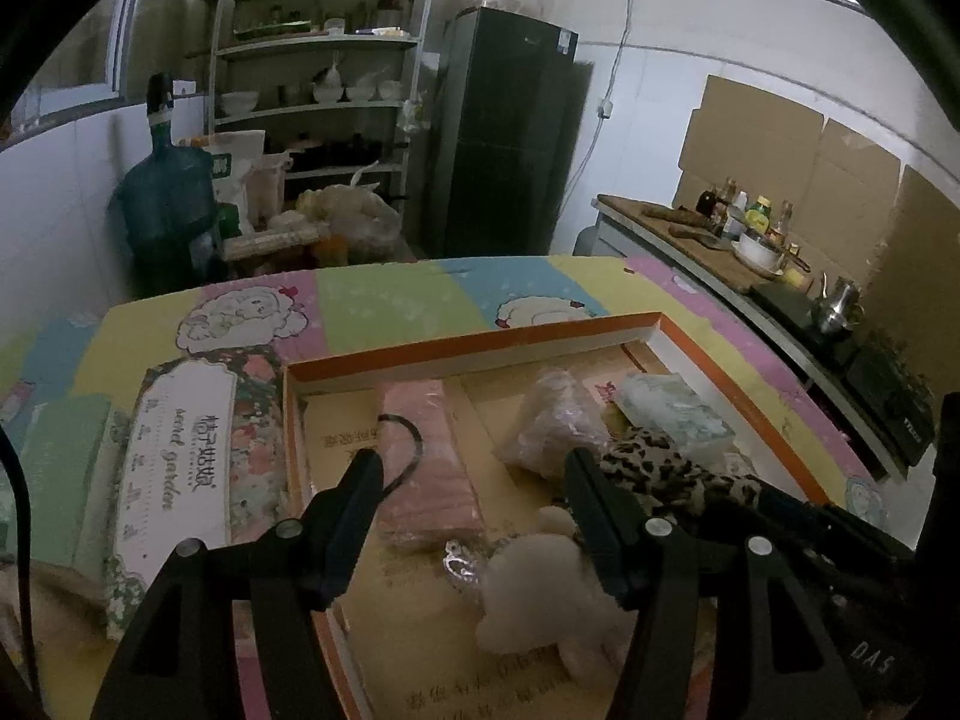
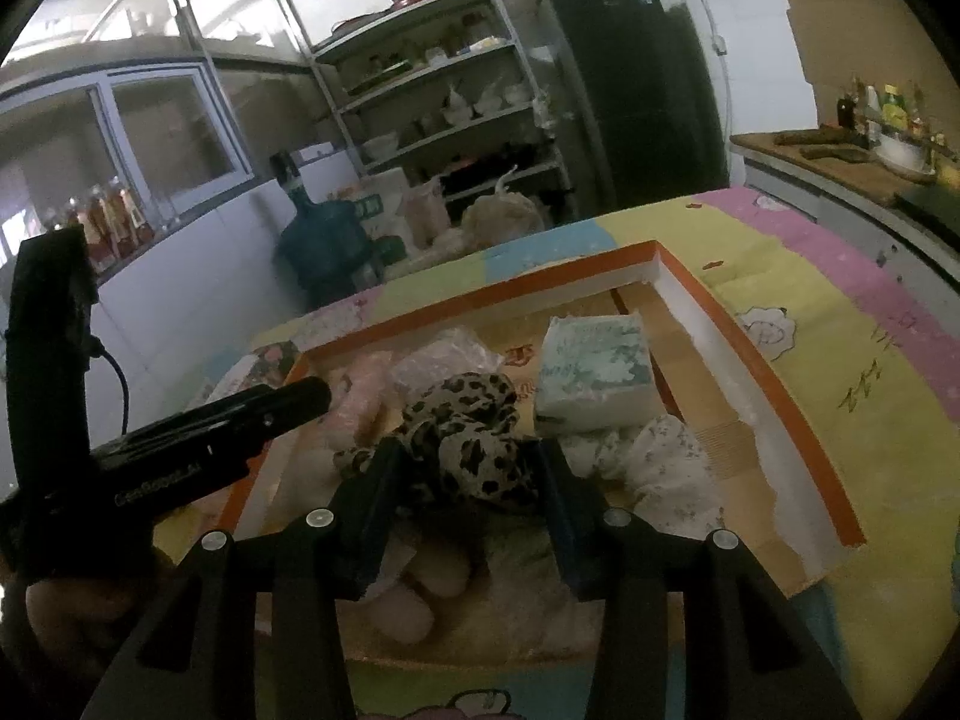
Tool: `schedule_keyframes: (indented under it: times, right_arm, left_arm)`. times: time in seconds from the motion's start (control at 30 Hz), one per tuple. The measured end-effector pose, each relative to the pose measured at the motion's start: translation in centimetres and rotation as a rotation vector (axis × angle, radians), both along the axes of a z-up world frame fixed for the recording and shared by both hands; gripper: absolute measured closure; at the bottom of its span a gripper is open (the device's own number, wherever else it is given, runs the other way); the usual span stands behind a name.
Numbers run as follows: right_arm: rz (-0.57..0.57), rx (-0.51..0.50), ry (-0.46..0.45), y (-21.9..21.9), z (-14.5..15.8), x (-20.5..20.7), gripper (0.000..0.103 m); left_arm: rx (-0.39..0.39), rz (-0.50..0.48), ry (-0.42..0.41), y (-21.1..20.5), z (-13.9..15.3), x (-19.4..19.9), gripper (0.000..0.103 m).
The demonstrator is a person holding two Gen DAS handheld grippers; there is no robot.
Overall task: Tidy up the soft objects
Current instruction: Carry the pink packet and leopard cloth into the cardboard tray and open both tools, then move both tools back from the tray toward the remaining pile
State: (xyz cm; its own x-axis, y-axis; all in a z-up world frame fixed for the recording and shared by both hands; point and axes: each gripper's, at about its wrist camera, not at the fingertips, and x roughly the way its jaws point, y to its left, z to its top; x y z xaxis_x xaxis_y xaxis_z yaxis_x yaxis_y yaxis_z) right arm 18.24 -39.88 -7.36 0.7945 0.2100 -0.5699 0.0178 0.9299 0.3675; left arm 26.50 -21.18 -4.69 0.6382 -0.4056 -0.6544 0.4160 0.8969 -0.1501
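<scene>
An orange-rimmed cardboard box (image 1: 468, 348) lies on the cartoon-print table and holds the soft things. My left gripper (image 1: 468, 480) stands open over a pink wrapped pack (image 1: 429, 456); its pads touch nothing. A white plush toy (image 1: 540, 588) lies just below its right finger. A clear bag (image 1: 552, 426), a pale tissue pack (image 1: 678, 414) and a leopard-print cloth (image 1: 672, 474) lie to the right. In the right wrist view my right gripper (image 2: 468, 468) is open, with the leopard-print cloth (image 2: 474, 426) bunched between its fingertips and not pinched. The tissue pack (image 2: 594, 372) and a white flowered cloth (image 2: 660, 456) lie beside it.
A floral-printed pack (image 1: 192, 468) lies left of the box. The left gripper's body (image 2: 240, 420) reaches in beside the box's left wall (image 2: 258, 480). Beyond the table stand a shelf rack (image 1: 324, 90), a dark fridge (image 1: 504, 132), a water bottle (image 1: 168, 198) and a counter with bottles (image 1: 738, 228).
</scene>
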Motion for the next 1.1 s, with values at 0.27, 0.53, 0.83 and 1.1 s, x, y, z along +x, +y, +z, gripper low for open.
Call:
schedule_keyframes:
  times: [0.27, 0.53, 0.83, 1.1]
  right_arm:
    - [-0.012, -0.005, -0.02, 0.3, 1.1, -1.3, 0.055]
    - [0.001, -0.013, -0.037, 1.5, 2.0, -2.3, 0.048]
    - [0.017, -0.03, -0.056, 3.2, 3.3, -3.2, 0.047]
    - [0.053, -0.041, -0.069, 5.9, 4.1, -3.5, 0.047]
  left_arm:
    - [-0.002, 0.012, -0.024, 0.9, 0.9, -1.3, 0.031]
    - [-0.007, 0.03, -0.039, 2.4, 1.5, -2.6, 0.031]
    - [-0.032, 0.056, -0.071, 4.7, 2.5, -4.1, 0.023]
    - [-0.047, 0.089, -0.09, 7.5, 3.5, -5.4, 0.023]
